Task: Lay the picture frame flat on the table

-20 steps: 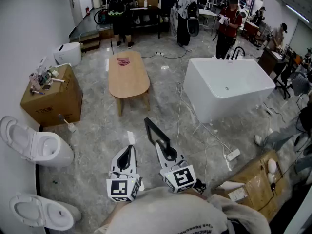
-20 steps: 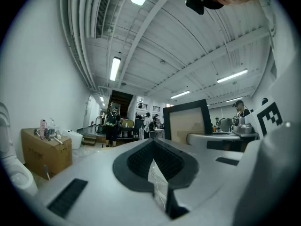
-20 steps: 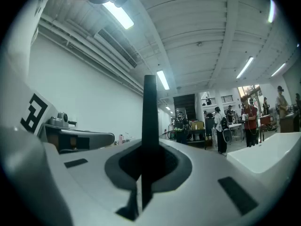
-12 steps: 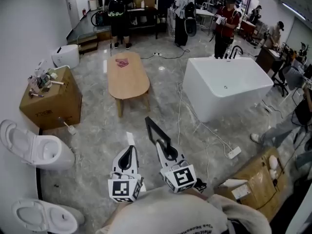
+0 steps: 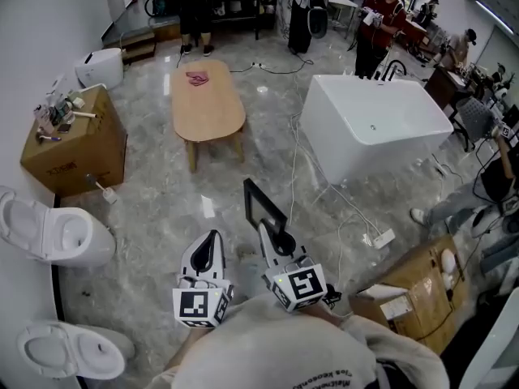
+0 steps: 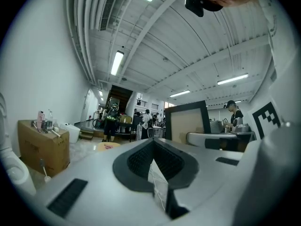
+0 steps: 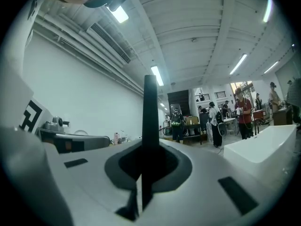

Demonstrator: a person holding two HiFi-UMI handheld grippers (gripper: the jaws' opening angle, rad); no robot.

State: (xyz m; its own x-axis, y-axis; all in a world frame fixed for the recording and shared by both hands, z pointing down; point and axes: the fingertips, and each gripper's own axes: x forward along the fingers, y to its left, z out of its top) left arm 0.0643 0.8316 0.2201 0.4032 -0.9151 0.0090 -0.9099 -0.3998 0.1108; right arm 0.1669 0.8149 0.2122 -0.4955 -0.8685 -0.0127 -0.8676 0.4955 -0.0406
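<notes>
The thin rectangular picture frame (image 5: 263,207), black-bordered with a tan inner panel, is off the ground, pinched at its near lower edge by the closed right tool (image 5: 274,238). It stands on edge and tilted, rising from the tool toward the far left, above the grey marble floor (image 5: 162,209). The oval light-wood surface (image 5: 207,108) stands well apart from it, farther away and slightly left.

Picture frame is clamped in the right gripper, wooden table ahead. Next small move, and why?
Probably carry the picture frame forward toward the table: the right gripper is shut on its edge, holding it upright over the floor, well short of the table.
</notes>
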